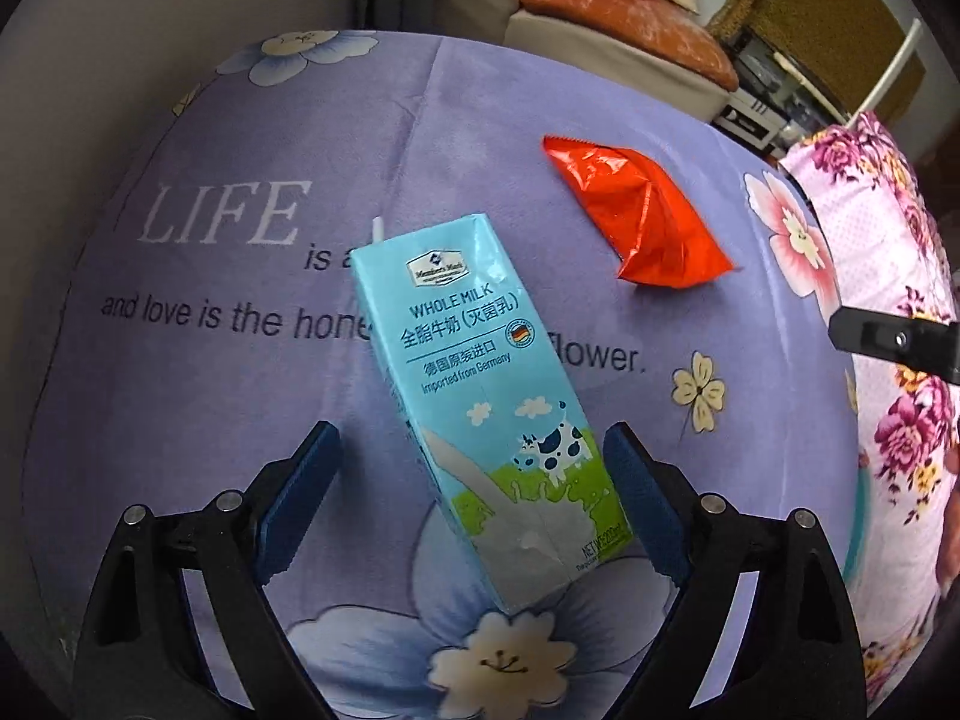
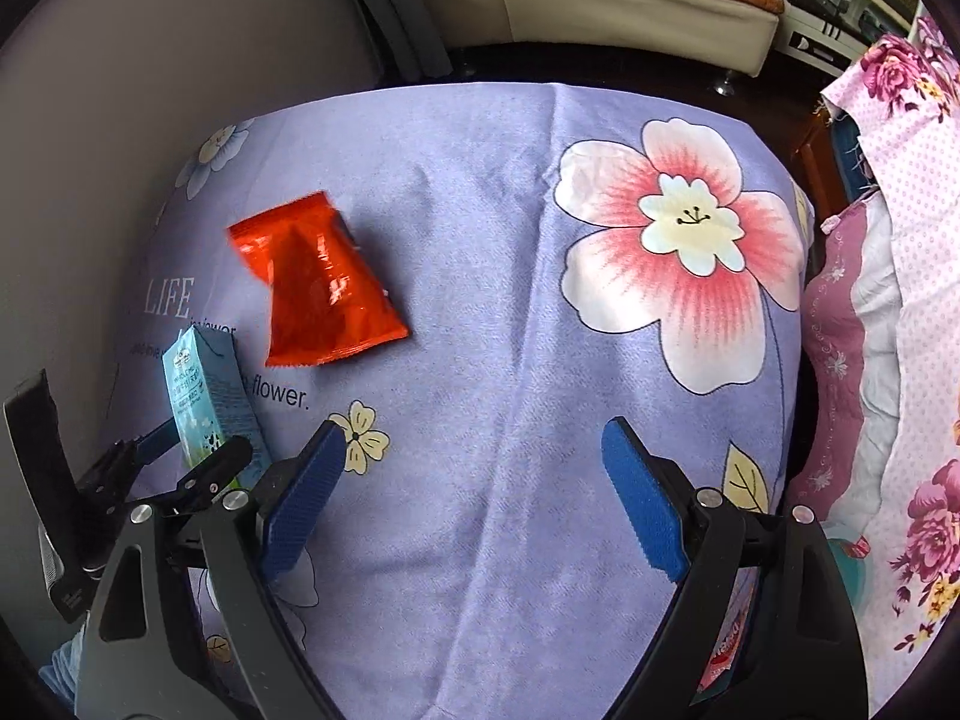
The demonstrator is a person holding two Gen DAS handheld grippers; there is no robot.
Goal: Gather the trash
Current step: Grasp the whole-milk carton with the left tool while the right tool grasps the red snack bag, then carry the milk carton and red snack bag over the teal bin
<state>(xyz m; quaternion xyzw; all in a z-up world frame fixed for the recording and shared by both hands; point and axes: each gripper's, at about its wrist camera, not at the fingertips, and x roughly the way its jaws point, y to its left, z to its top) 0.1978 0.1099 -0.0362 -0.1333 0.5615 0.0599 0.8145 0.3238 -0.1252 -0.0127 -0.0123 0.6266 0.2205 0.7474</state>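
Between the wide-open fingers of the left gripper [image 1: 473,450] stands a light blue cardboard milk carton [image 1: 480,402], not clamped. Beyond it to the right lies a crumpled red foil wrapper [image 1: 645,213] on the lilac flowered cloth [image 1: 240,390]. Right gripper [image 2: 474,450] is open too, holding nothing, wrapper ahead on its left.

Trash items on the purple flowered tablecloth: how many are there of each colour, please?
Light blue cardboard milk carton: 1
Shiny red-orange foil snack packet: 1
Total: 2
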